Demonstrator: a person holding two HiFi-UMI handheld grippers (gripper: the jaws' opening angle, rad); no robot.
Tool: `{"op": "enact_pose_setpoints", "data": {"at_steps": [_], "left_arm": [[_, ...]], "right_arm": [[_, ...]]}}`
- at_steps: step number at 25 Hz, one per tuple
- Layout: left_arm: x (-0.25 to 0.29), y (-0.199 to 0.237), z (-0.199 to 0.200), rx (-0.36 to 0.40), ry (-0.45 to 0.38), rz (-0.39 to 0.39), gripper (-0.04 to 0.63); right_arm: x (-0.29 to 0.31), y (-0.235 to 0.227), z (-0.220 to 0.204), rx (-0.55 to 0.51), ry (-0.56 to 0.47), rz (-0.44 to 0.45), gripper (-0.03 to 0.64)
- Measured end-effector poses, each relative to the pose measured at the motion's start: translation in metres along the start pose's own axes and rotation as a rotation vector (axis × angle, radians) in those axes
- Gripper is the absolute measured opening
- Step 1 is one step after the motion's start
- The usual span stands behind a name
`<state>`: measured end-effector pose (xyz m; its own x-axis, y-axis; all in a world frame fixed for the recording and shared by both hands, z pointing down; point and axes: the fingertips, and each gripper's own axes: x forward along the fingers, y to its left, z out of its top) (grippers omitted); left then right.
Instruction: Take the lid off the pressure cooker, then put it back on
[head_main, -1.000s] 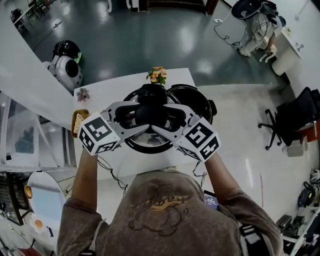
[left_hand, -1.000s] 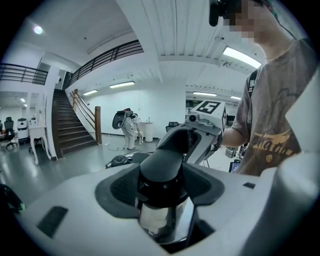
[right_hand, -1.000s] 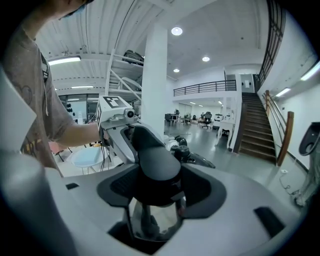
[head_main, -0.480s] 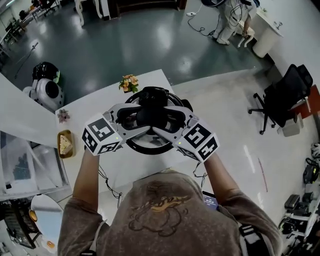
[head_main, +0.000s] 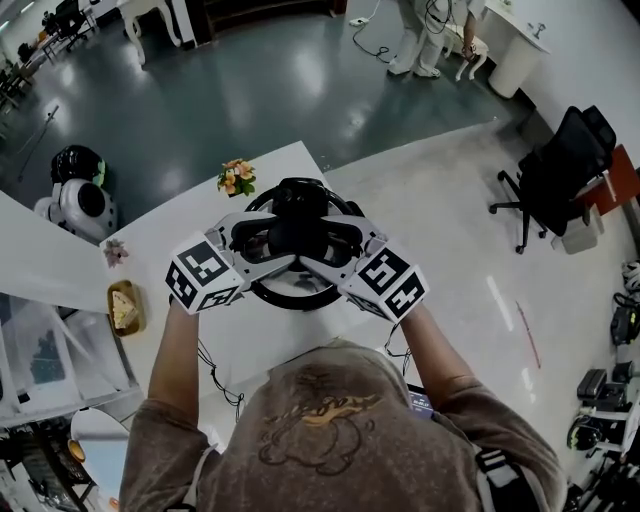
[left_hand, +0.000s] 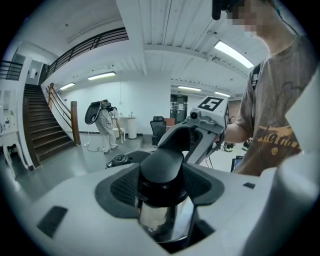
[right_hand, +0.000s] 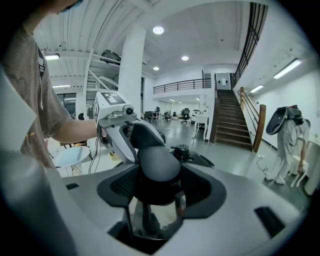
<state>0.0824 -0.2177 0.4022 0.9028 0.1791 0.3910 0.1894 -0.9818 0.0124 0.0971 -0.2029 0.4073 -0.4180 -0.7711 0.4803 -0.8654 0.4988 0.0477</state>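
left claw (head_main: 268, 240) and right claw (head_main: 322, 243) clench the lid knob (head_main: 291, 236); the lid (head_main: 290, 297), earlier beside the pot, now covers it.

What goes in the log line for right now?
left gripper: clamped on lid knob | right gripper: clamped on lid knob | lid: over white table, seating unclear

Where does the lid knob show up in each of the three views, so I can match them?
Head view: lid knob just above centre, between left gripper and right gripper.
Left gripper view: lower centre, pinched by its fingers.
Right gripper view: lower centre, likewise pinched.
Shared landmark: the person's brown T-shirt, bottom in head view, right edge in left gripper view, left edge in right gripper view.
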Motion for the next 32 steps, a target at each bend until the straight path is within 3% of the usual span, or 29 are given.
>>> {"op": "enact_pose_setpoints", "data": {"at_steps": [9,17,32], "left_arm": [[0.008,0.015,-0.009,-0.021,0.012,-0.003,0.27],[0.015,0.02,-0.018,-0.045,0.015,-0.04,0.27],[0.014,0.021,-0.019,-0.057,-0.008,-0.064,0.268]], "right_arm": [[0.013,-0.012,-0.003,-0.005,0.002,-0.003,0.259],[0.02,-0.017,-0.014,0.076,0.005,0.001,0.259],[0.022,-0.017,-0.014,0.064,0.008,0.0,0.261]]}}
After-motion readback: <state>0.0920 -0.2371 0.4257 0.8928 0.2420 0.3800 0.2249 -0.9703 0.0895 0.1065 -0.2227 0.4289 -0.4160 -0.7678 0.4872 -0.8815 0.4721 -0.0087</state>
